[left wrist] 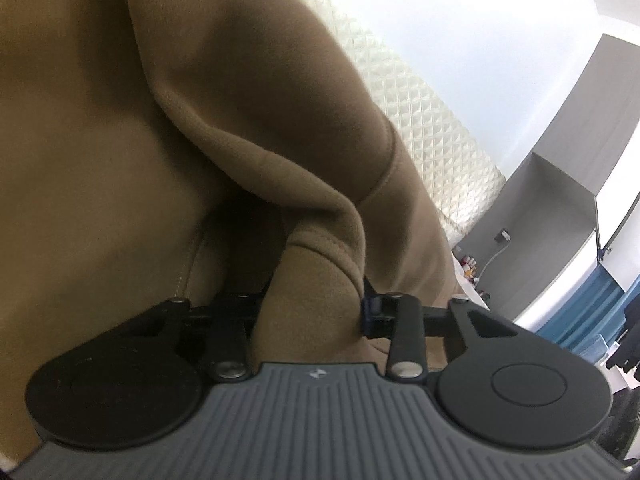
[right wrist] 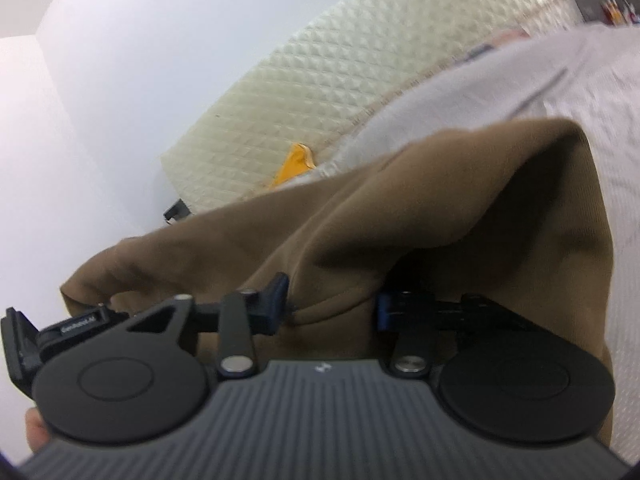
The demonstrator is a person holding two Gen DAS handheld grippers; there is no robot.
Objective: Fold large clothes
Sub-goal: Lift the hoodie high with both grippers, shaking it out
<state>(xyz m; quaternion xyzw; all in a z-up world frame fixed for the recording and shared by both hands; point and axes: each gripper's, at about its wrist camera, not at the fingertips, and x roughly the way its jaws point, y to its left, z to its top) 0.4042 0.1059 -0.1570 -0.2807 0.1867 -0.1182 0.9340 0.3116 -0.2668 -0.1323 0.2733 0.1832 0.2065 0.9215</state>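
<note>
So both grippers have a bite of the same brown garment [left wrist: 120, 128] here, some kind of thick fleecy sweatshirt material. In the left wrist view the left gripper [left wrist: 310, 312] is clamped on a bunched fold of the fabric, with a hemmed edge poking up right between the two fingers and the rest of the cloth ballooning up and filling most of the view. The jaws sit fairly narrow, pinched in on that wad of cloth. Behind the garment there's a cream quilted headboard [left wrist: 432, 120] and a pale wall, with a grey wall panel [left wrist: 592, 120] off to the right and some blue curtains [left wrist: 592, 304] low down. In the right wrist view the right gripper [right wrist: 332, 304] is doing the same thing: its blue-tipped fingers [right wrist: 278, 292] press into a fold of the brown cloth from both sides, and the fabric drapes up and over the right finger. Beyond it lies a whitish bedspread [right wrist: 520, 80], the same quilted headboard, and something orange [right wrist: 294, 164] tucked against it. This view is a bit blurry. A bit of the person's hand [right wrist: 34, 432] shows at the bottom left corner.
</note>
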